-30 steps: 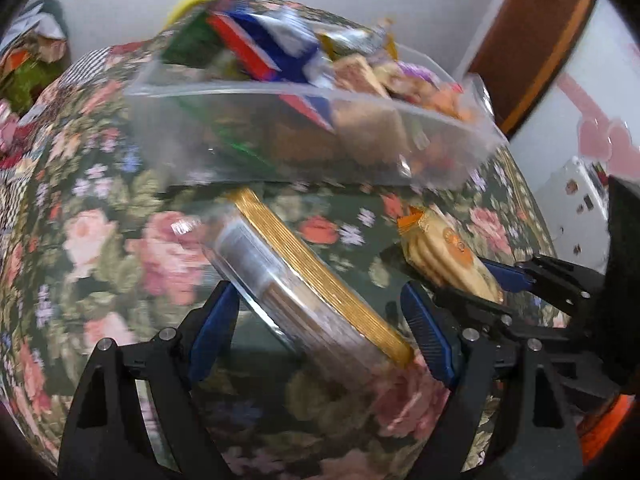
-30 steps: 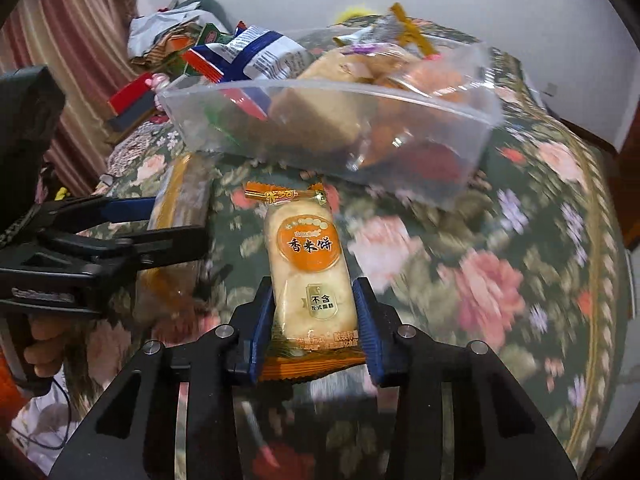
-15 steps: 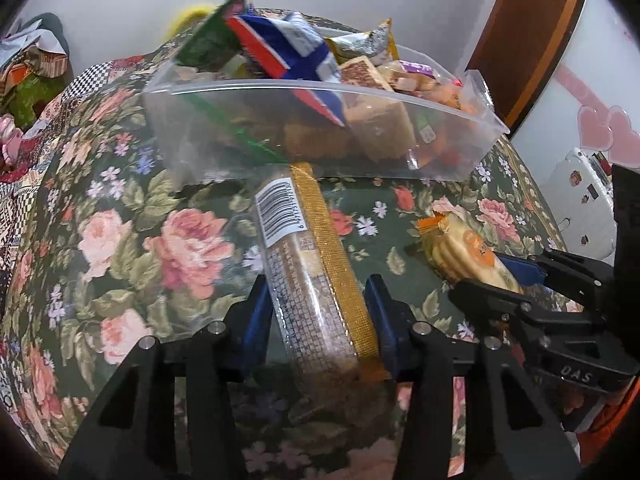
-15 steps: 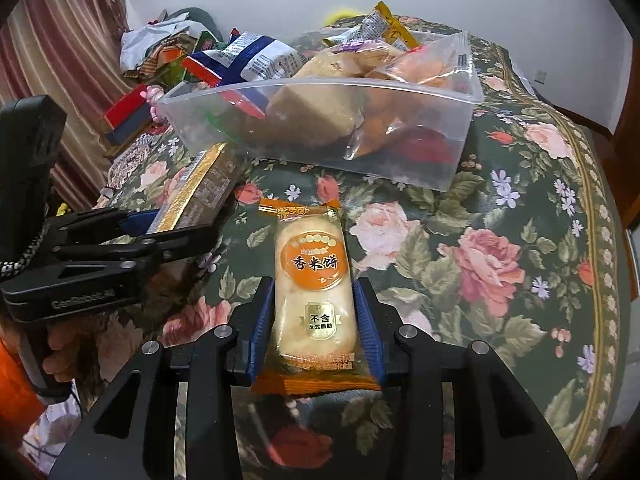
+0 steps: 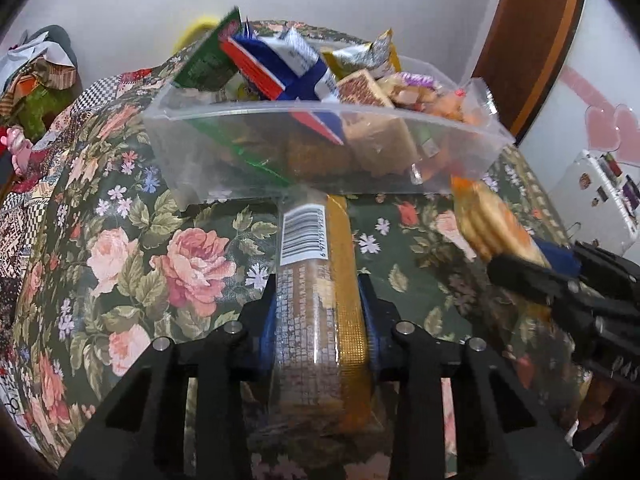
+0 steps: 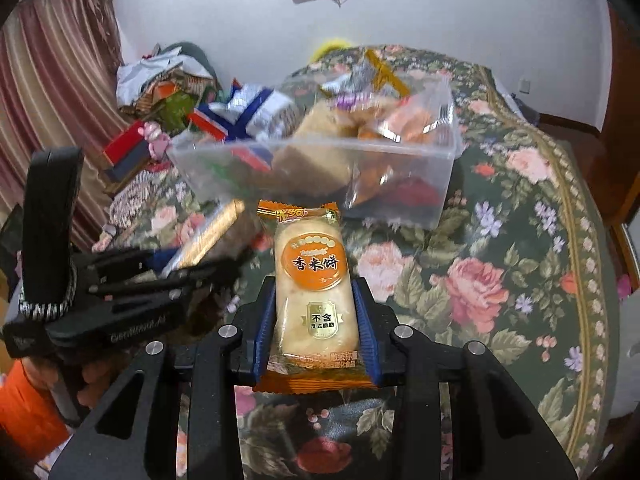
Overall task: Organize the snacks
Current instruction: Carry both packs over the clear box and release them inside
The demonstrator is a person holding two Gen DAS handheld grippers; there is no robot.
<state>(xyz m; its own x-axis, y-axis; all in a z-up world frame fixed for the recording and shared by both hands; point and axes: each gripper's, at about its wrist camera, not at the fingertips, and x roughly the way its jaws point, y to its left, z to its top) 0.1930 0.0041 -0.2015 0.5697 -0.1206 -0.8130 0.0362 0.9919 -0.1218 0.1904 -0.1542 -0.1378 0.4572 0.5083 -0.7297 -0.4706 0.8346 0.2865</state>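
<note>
Two snack packs clamped and held just short of a clear plastic bin [image 5: 320, 152] already heaped with packets. Left hand-held gripper [image 5: 318, 320] clenched on a long clear-wrapped biscuit sleeve [image 5: 316, 280] with a gold edge strip and a barcode label; right hand-held gripper [image 6: 316, 320] pinching a rice cracker pack [image 6: 312, 280] by its long sides, jaws closing a touch further on the wrapper.

Both packs probably light, their film slick and crinkly, the contents brittle: best taken across the narrow width near the middle or lower part, as here, with only enough squeeze to stop a slip. Sleeve long enough to droop or swing at its far end, now close to the bin's near wall.

Underneath, a counter [image 6: 520, 280] draped in dark green cloth printed with pink roses, likely soft and a little uneven. Bin at the far middle, its rim overtopped by a blue, white and red bag [image 5: 288, 68] and a green packet. Beyond, a pale wall, striped curtain at left, clutter of boxes and bags, brown door frame at right.
</note>
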